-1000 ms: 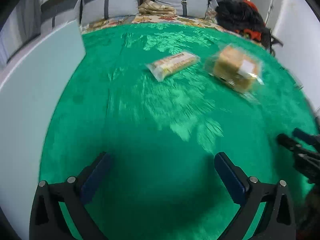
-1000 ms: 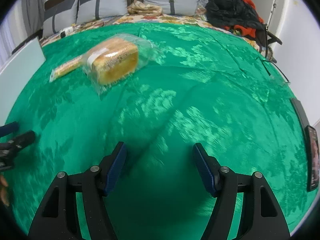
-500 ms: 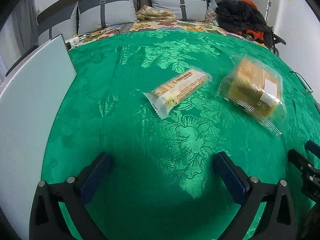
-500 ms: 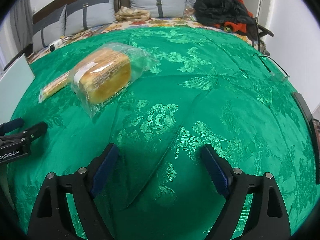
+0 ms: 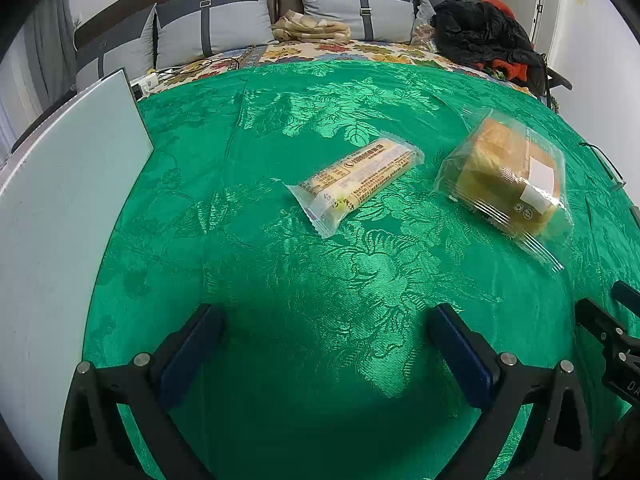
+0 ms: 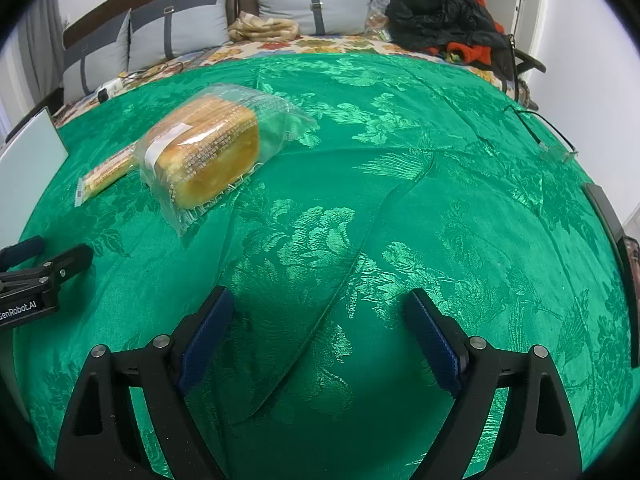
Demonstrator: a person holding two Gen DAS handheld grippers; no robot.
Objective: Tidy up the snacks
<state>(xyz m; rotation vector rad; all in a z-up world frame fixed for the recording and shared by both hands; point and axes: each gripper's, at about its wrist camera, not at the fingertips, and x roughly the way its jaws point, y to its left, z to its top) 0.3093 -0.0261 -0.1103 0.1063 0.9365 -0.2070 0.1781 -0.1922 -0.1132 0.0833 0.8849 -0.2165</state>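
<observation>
Compared with a second ago: wider apart on the right gripper, jaws having just been opening, with only green bedspread between them. Nearer and lower in the left view, both snacks, and sharp where they were blurred. Left gripper also spread wide, empty.

On the bed: a long wafer packet, clear wrapper, pale yellow with print, lying aslant. Just beside it on its right, not touching, a bagged loaf of sliced bread, golden crust, white label, crimped end toward the camera. White board along the left edge.
</observation>
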